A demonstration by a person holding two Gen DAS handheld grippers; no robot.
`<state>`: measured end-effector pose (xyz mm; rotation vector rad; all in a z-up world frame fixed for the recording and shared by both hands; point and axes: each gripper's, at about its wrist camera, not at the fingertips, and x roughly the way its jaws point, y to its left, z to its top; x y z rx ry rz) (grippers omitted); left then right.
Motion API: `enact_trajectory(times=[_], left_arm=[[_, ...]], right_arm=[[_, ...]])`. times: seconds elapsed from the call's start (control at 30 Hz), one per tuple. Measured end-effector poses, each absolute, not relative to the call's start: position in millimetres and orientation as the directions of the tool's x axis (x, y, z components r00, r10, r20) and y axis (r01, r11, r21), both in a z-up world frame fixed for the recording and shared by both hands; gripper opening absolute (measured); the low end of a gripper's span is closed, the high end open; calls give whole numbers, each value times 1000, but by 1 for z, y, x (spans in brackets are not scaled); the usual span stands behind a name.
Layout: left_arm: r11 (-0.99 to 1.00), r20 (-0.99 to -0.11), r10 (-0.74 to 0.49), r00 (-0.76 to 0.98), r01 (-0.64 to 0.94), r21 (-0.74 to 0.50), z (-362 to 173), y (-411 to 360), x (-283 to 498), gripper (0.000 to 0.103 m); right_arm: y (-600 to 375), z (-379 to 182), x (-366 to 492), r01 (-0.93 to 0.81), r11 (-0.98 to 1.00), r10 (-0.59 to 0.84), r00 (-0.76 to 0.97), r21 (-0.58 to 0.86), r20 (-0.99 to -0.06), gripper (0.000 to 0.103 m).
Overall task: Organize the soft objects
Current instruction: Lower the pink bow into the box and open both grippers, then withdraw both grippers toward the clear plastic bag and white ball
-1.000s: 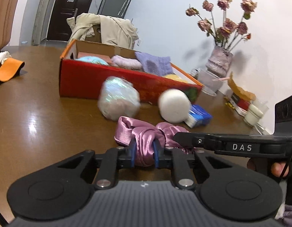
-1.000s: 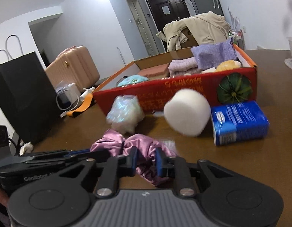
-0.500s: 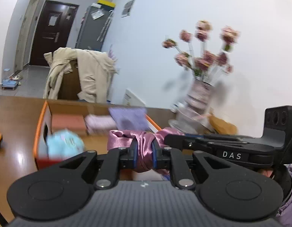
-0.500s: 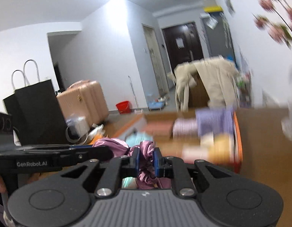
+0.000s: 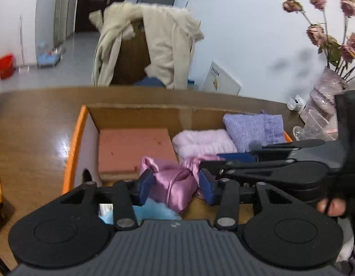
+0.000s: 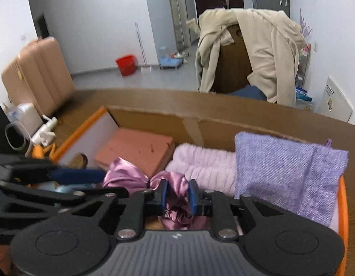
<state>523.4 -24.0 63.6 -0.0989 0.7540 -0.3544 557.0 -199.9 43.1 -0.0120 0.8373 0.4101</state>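
Observation:
A pink satin scrunchie (image 5: 175,181) hangs over the inside of the orange-rimmed cardboard box (image 5: 75,142). My left gripper (image 5: 176,187) is open, its blue pads standing apart on either side of the scrunchie. My right gripper (image 6: 178,195) is shut on the scrunchie (image 6: 175,186) at its other end. The right gripper also shows in the left wrist view (image 5: 223,161), reaching in from the right. The left gripper shows in the right wrist view (image 6: 85,176), coming from the left.
In the box lie a salmon foam block (image 5: 134,149), a pale pink fluffy cloth (image 5: 203,143), a purple knitted cloth (image 6: 287,172) and a light blue soft item (image 5: 154,209). A vase of dried roses (image 5: 324,101) stands right. A coat-draped chair (image 6: 244,53) is behind the table.
Both grippers carried the scrunchie from the table up and over into the box. The left gripper's jaws have spread apart; the right gripper stays closed on it.

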Motion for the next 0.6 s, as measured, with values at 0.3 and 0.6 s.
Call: enact_trajectory(times=[0.3, 0.6], left_arm=[[935, -547, -351, 760, 311, -168, 126, -13, 473, 56], [925, -378, -369, 849, 374, -63, 182, -7, 340, 65]], right_arm=[[-223, 104, 512, -391, 910, 386, 677, 138, -627, 34], [-270, 184, 374, -399, 917, 358, 812, 10, -461, 42]])
